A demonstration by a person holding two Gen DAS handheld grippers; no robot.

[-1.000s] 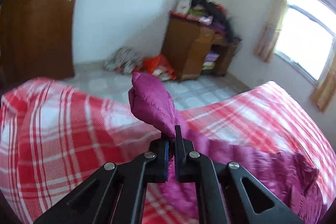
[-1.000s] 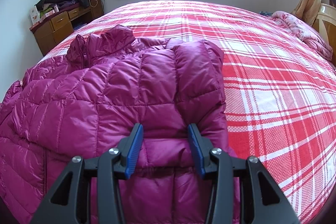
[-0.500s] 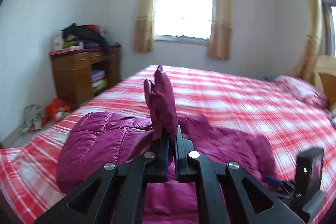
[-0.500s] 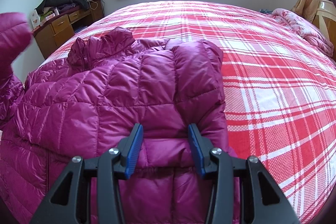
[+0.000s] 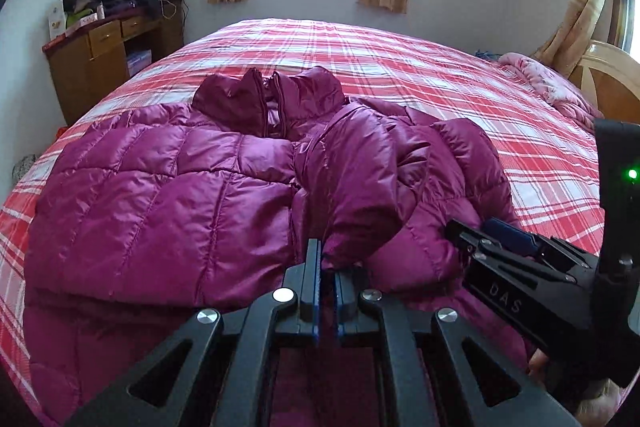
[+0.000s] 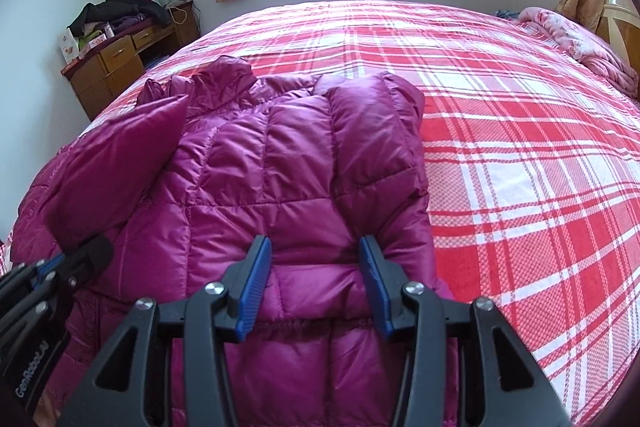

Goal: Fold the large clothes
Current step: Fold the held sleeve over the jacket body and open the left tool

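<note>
Spread on the red plaid bed cover (image 6: 520,155), collar toward the window and hem toward the cameras: a magenta quilted down jacket (image 5: 160,195), long axis running straight away from both tools. Clamped in the left gripper (image 5: 329,267), jaws nearly touching with only a thin fold of fabric between them: the cuff end of the left sleeve (image 5: 356,187), laid across the jacket's chest and reaching from the pads up toward the collar (image 5: 272,99). Poised over the right half of the jacket, just above the hem seam: the right gripper (image 6: 316,275), jaws spread wide, blue pads on either side of a quilted panel, nothing pinched between them; contact with the cloth hard to judge. Right sleeve (image 6: 372,131) already lying folded inward along the right edge. Judged next: sleeve set down lengthwise on the body, so the matter to watch is the sleeve's line against the jacket's long axis, with the left tool the nearer and the only one holding. Readable writing: "DAS" on the right tool's body in the left view, "GenRobot.AI" along the left tool's body in the right view. Beyond, a wooden desk (image 6: 116,67) piled with clothes, and a pink blanket (image 6: 580,47) at the far right.
</note>
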